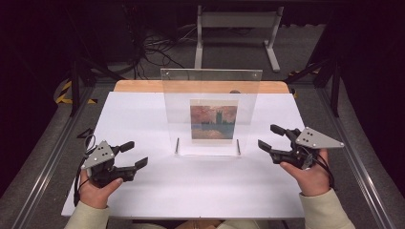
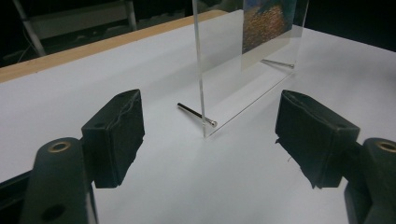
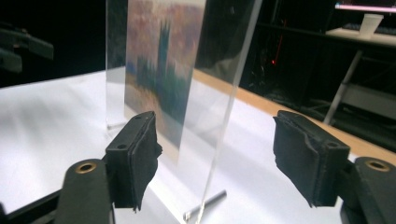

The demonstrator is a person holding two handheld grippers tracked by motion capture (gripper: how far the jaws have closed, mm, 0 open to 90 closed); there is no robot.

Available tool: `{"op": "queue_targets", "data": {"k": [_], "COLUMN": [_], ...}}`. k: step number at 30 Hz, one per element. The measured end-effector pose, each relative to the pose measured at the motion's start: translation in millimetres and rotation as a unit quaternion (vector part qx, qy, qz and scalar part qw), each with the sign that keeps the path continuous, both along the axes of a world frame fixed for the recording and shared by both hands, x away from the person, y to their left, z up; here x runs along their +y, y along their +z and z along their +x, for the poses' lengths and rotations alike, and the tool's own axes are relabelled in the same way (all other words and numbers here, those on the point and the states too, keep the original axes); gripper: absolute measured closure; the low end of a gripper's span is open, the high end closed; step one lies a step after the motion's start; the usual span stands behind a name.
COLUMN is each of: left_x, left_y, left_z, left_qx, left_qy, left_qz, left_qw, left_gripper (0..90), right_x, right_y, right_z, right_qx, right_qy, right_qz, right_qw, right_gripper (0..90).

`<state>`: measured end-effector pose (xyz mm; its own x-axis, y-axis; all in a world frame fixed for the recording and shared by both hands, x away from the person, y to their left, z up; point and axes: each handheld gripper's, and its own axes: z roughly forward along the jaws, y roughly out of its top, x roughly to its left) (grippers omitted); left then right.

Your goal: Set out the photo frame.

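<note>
A clear acrylic frame is standing upright mid-desk on two metal pins, a painted print sandwiched inside. The left claw and right claw are both gaping empty, flanking it. It looks stiff, slick and tippy; gripping the bare side edges seems safest.
</note>
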<state>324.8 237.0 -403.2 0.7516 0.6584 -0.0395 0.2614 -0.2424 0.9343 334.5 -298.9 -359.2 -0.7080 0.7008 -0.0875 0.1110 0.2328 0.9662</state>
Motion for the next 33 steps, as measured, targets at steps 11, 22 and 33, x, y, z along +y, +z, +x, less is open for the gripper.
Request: {"op": "queue_targets", "data": {"k": [11,22,33], "left_x": [9.7,16.1,11.0], "left_y": [-17.6,-44.4,-54.3], "left_z": [3.4,11.0,13.3], "left_qx": [0.005,0.03,0.04], "left_qy": [-0.011,-0.006,-0.003], "left_qz": [-0.016,-0.012,0.008], "left_qw": [0.9998,0.9995,0.9992], "left_gripper": [24.1,24.2,24.6], "right_x": [-24.9,-34.7,-34.1], "right_y": [-29.5,-77.0,-93.7], "right_z": [-14.4,-16.1,-10.6], "right_qx": [0.048,0.101,0.131], "right_qy": [-0.01,-0.024,-0.037], "right_qz": [0.0,-0.016,-0.02], "right_qw": [0.9988,0.9945,0.9905], "right_gripper": [28.3,26.3,26.7]}}
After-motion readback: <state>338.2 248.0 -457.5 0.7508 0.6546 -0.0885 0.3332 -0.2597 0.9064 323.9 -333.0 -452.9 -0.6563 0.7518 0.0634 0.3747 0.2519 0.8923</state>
